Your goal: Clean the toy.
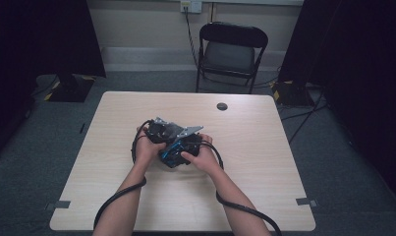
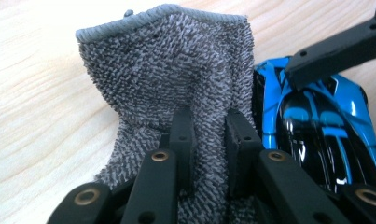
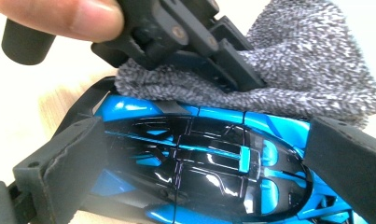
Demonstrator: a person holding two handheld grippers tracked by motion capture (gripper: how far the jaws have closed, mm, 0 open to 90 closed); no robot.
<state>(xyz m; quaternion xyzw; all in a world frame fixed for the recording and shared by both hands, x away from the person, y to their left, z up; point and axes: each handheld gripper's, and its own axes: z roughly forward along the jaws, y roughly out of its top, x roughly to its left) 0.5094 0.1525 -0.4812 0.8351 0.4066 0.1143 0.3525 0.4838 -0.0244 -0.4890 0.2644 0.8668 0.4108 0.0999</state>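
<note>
Two grips meet mid-table — the left gripper (image 2: pixel 209 135) pinching a grey terry cloth (image 2: pixel 176 70), the right gripper (image 3: pixel 199 163) clamping the glossy blue-and-black toy car (image 3: pixel 199 158) — so a hard wipe could twist the car loose.

This looks like a lab or test room. A plain wooden tabletop (image 1: pixel 264 147) stands on grey carpet (image 1: pixel 38 162), a folding chair (image 1: pixel 231 51) at the far wall, black curtains (image 1: pixel 38 39) left and right, cables (image 1: pixel 303 115) on the floor.
</note>
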